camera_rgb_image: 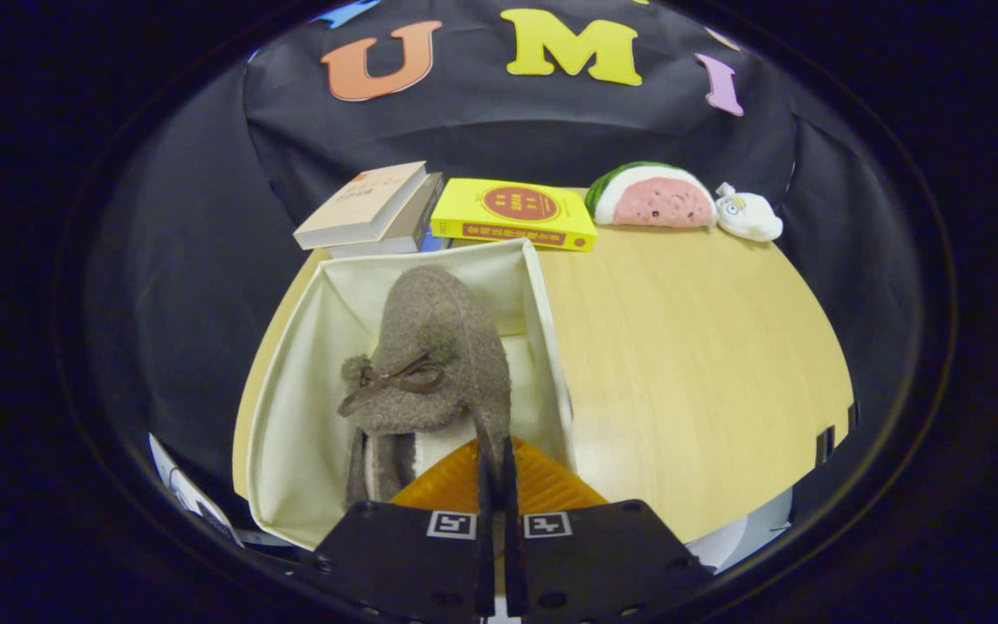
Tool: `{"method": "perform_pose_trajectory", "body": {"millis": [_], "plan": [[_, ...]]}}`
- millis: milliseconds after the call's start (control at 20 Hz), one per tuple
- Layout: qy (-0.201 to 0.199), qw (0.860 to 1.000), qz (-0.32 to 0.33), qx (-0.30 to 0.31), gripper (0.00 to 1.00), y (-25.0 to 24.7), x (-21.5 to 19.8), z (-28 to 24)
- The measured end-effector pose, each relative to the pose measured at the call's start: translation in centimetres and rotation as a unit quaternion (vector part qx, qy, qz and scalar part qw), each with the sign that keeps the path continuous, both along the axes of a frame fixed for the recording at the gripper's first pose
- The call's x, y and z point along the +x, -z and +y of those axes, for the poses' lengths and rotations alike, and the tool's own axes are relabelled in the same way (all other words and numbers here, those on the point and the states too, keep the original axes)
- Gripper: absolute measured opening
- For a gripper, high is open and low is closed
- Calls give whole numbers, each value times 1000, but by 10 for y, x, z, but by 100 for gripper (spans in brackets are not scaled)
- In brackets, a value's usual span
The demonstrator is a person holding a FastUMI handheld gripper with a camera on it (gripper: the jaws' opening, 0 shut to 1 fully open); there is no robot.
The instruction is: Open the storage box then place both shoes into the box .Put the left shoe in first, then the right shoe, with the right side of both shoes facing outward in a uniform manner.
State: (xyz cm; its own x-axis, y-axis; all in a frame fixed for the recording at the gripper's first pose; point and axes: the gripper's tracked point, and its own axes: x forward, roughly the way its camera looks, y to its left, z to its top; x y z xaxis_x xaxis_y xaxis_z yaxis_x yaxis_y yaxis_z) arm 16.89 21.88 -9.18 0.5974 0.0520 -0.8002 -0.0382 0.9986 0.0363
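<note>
A cream fabric storage box stands open on the wooden table. My gripper is shut on the heel edge of a fuzzy brown shoe with a brown bow. The shoe hangs toe up over the open box, just ahead of the fingers. Behind the shoe, low in the box, a pale inner part shows; I cannot tell whether it belongs to a second shoe.
Two stacked books and a yellow book lie beyond the box at the table's far edge. A watermelon-slice plush and a small white plush sit to their right. Bare tabletop spreads right of the box.
</note>
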Motion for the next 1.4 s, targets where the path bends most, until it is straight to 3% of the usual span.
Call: {"method": "perform_pose_trajectory", "body": {"millis": [100,250,450,500,600,700,900,1050,1200,1400], "plan": [[-12,1000,-12,6,9,-2,-2,7],[-19,999,-34,2,29,-14,-8,6],[-26,996,-82,0,42,-40,-13,0],[-28,995,-93,2,49,-47,-15,-2],[-26,992,-122,3,61,-62,-19,-10],[-26,988,-153,3,62,-78,-21,-20],[-17,976,-216,2,85,-108,-33,-46],[-8,966,-258,3,88,-126,-43,-68],[-3,953,-302,-1,98,-141,-52,-96],[12,931,-365,-12,98,-162,-67,-139]]}}
